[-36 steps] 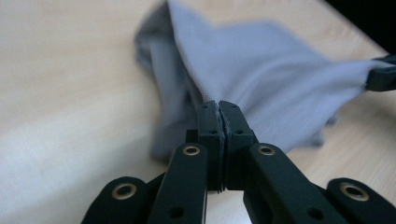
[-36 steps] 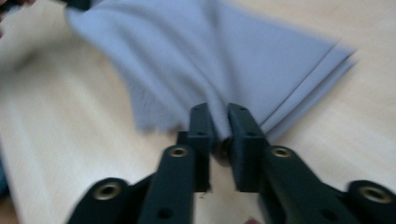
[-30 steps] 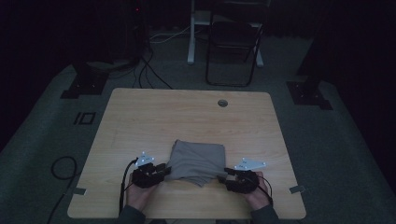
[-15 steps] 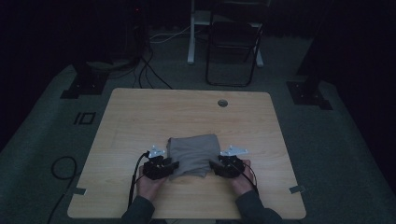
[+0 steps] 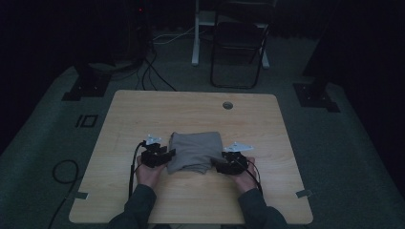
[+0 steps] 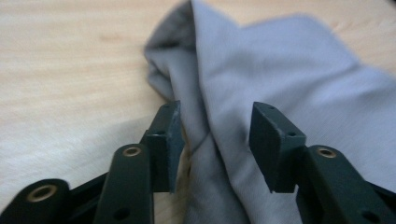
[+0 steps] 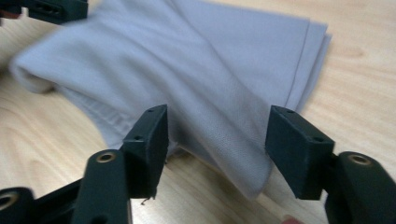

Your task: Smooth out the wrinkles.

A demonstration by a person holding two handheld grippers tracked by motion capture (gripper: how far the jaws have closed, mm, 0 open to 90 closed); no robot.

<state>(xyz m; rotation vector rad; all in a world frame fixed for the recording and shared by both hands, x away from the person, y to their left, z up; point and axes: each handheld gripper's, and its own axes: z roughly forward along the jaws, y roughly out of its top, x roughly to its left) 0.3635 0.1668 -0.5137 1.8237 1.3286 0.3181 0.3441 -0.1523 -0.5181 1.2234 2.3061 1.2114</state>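
Note:
A folded grey cloth (image 5: 196, 150) lies on the wooden table (image 5: 143, 114), toward its near edge. My left gripper (image 5: 165, 155) is at the cloth's left edge and my right gripper (image 5: 222, 167) at its near right corner. In the left gripper view the left gripper (image 6: 215, 121) is open, with a bunched fold of the cloth (image 6: 289, 84) between its jaws. In the right gripper view the right gripper (image 7: 218, 126) is open around the near corner of the cloth (image 7: 210, 60), whose layered edges show at the right. The left gripper (image 7: 51, 7) shows at the top left.
The table has a round cable hole (image 5: 228, 105) near its far edge. A dark folding chair (image 5: 239, 43) and a white stand (image 5: 197, 33) are on the floor beyond the table. Cables (image 5: 153, 67) run over the carpet at the back left.
Both grippers have moved inward from beside the cloth, so that its edges now lie between their jaws. The cloth has shifted slightly away from the near edge.

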